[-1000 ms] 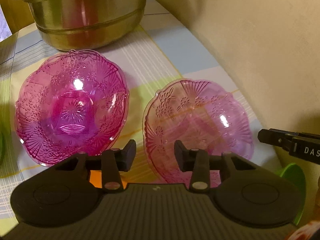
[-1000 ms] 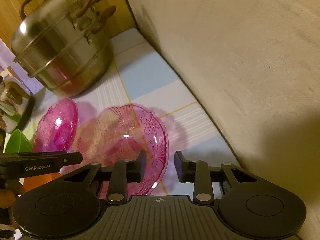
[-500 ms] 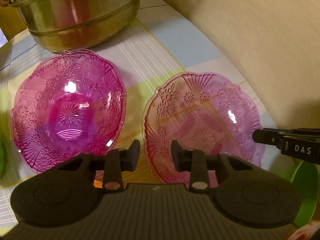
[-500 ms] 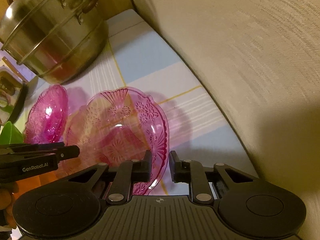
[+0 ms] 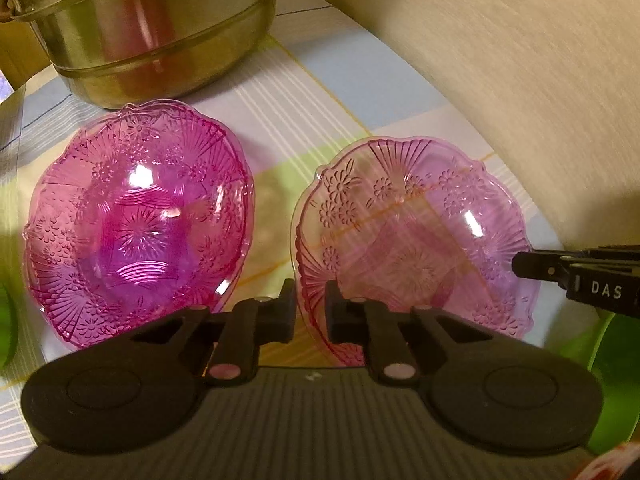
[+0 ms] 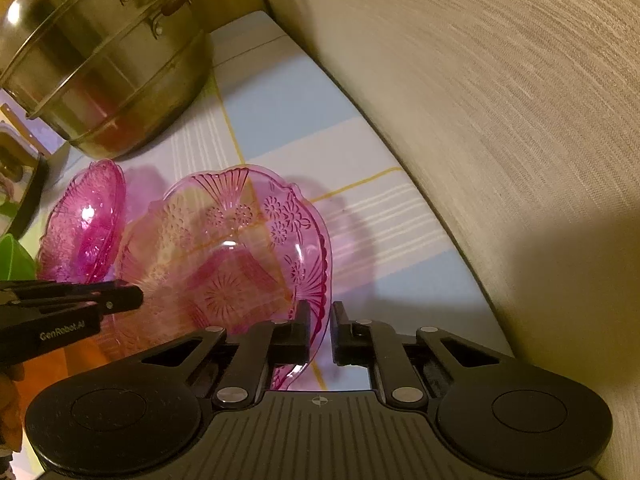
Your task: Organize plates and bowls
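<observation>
Two pink patterned glass bowls stand on the checked tablecloth. The darker pink bowl (image 5: 136,236) is on the left, seen small in the right wrist view (image 6: 82,224). The paler pink bowl (image 5: 416,236) is on the right, also in the right wrist view (image 6: 224,256). My left gripper (image 5: 310,312) has its jaws close together around the paler bowl's near left rim. My right gripper (image 6: 320,332) has its jaws close together around that bowl's right rim. Both appear to pinch the rim.
A large steel steamer pot (image 5: 136,28) stands behind the bowls, also in the right wrist view (image 6: 100,64). A beige wall (image 6: 500,120) borders the table on the right. A green bowl's edge (image 5: 616,376) shows at the lower right, another (image 6: 14,260) at the left.
Both grippers have moved in onto the paler bowl's rim and their jaws have narrowed from wide open to nearly closed around it. The darker bowl has not moved.
</observation>
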`<state>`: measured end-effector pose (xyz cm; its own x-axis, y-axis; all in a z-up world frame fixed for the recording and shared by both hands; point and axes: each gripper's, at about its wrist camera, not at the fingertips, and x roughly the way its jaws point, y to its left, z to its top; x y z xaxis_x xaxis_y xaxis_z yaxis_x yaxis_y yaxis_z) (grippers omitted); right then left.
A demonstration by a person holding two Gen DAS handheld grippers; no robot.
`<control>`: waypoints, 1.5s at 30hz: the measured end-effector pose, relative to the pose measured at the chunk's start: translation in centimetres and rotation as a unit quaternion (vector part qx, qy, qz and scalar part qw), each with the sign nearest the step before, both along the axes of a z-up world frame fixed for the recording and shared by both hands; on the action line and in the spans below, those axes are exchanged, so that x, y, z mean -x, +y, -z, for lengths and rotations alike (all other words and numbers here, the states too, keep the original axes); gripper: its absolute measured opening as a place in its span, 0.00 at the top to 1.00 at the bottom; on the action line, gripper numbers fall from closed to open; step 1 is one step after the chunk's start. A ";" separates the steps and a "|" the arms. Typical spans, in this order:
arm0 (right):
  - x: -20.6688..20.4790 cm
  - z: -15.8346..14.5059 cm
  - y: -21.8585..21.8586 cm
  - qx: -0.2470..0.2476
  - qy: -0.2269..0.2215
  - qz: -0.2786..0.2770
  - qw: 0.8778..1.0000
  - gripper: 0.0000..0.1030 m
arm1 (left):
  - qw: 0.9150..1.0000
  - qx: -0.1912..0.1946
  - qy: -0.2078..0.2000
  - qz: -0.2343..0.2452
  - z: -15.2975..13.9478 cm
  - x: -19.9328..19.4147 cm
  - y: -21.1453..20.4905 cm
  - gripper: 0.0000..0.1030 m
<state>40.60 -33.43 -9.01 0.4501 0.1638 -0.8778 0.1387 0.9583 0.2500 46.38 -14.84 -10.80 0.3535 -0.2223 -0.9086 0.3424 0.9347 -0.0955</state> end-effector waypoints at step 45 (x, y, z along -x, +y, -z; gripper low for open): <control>7.8 -13.7 7.8 0.004 -0.101 -0.051 0.994 0.91 | 0.991 0.064 -0.089 -0.079 -14.0 9.6 10.5 0.89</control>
<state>32.81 -25.61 4.64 0.5985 0.2106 -0.7729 -0.0110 0.9669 0.2549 36.78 -4.33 3.24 0.5449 -0.2615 -0.7967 0.2147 0.9620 -0.1689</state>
